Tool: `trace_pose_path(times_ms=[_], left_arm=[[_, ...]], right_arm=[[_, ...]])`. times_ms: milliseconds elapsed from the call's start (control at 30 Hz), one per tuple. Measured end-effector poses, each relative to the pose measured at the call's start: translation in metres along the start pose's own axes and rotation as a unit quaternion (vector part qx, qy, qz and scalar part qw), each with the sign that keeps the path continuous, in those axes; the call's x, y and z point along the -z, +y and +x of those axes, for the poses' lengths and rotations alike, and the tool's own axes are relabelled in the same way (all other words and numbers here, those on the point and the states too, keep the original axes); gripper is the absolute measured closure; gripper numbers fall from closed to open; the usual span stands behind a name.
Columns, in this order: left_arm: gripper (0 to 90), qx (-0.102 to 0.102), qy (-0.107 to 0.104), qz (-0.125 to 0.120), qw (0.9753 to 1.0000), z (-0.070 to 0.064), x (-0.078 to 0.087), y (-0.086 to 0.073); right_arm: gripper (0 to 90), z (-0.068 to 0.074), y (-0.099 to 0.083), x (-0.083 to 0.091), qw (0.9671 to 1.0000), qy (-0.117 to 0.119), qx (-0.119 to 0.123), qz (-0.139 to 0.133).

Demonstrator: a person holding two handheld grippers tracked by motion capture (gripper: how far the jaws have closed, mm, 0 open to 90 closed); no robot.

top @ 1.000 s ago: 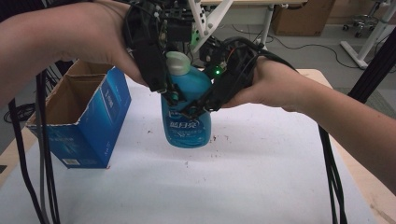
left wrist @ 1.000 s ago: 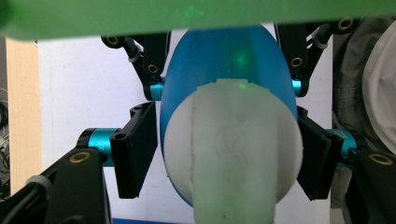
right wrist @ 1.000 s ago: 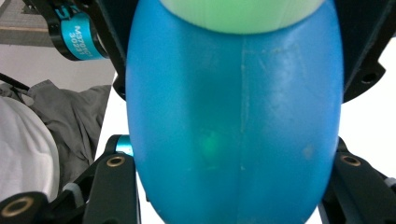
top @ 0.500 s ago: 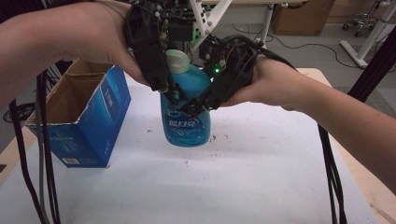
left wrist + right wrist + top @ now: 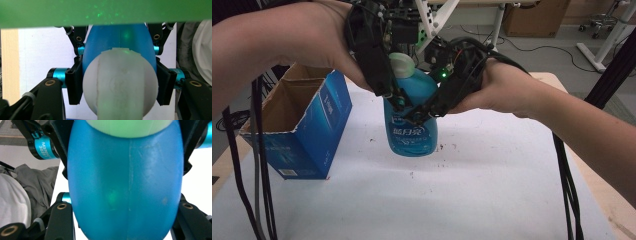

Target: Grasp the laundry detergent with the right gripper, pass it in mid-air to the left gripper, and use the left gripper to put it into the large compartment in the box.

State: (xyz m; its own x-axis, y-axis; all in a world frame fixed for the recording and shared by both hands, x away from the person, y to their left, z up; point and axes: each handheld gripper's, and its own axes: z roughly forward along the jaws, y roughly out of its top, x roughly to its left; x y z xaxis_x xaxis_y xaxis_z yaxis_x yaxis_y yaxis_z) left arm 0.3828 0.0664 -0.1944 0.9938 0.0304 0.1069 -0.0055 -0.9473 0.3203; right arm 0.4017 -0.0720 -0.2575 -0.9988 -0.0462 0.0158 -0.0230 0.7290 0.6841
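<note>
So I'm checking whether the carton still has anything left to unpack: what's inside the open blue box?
The blue box shows bare brown cardboard walls inside. Its bottom is hidden by the front wall and the person's left forearm.

Grey floor [image 5: 557, 37], white desk legs [image 5: 498, 22] (cardboard box [image 5: 532, 12] behind).

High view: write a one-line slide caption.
Both grippers, left and right, clamp a blue bottle beside an open box.
</note>
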Motion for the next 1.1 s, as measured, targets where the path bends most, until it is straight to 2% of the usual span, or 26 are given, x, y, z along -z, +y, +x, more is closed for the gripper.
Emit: trace_pose_path(times_ms=[567,600,767,833,867,967,1033,1100], left_arm=[[38.1,0.001,0.0,-0.012,0.9999,0.002,0.002,-0.004],[38.1,0.008,-0.003,-0.016,0.9998,0.001,0.002,-0.004],[38.1,0.01,-0.013,-0.021,0.9997,0.002,0.003,-0.006],[38.1,0.01,-0.01,-0.021,0.9997,0.003,0.002,-0.007],[38.1,0.014,-0.011,-0.02,0.9996,0.003,0.002,-0.007],[38.1,0.008,-0.011,-0.016,0.9998,0.004,0.003,-0.007],[38.1,0.017,-0.014,-0.018,0.9996,0.004,0.004,-0.009],[38.2,0.019,-0.014,-0.018,0.9996,0.005,0.005,-0.01]], right_arm=[[43.6,-0.001,0.0,-0.002,1.0,0.006,-0.002,-0.007],[43.4,-0.002,0.0,-0.002,0.9999,0.006,-0.001,-0.008],[42.2,-0.002,0.0,-0.002,0.9999,0.012,-0.002,-0.011],[39.1,-0.002,0.0,-0.001,0.9997,0.016,-0.002,-0.018],[32.3,-0.002,0.001,-0.001,0.9995,0.02,-0.006,-0.024],[30.8,-0.002,0.0,-0.001,0.9996,0.021,-0.004,-0.018],[22.9,-0.002,-0.001,-0.002,0.9996,0.02,-0.006,-0.016],[22.1,-0.002,-0.002,-0.001,0.9995,0.021,-0.012,-0.018]])
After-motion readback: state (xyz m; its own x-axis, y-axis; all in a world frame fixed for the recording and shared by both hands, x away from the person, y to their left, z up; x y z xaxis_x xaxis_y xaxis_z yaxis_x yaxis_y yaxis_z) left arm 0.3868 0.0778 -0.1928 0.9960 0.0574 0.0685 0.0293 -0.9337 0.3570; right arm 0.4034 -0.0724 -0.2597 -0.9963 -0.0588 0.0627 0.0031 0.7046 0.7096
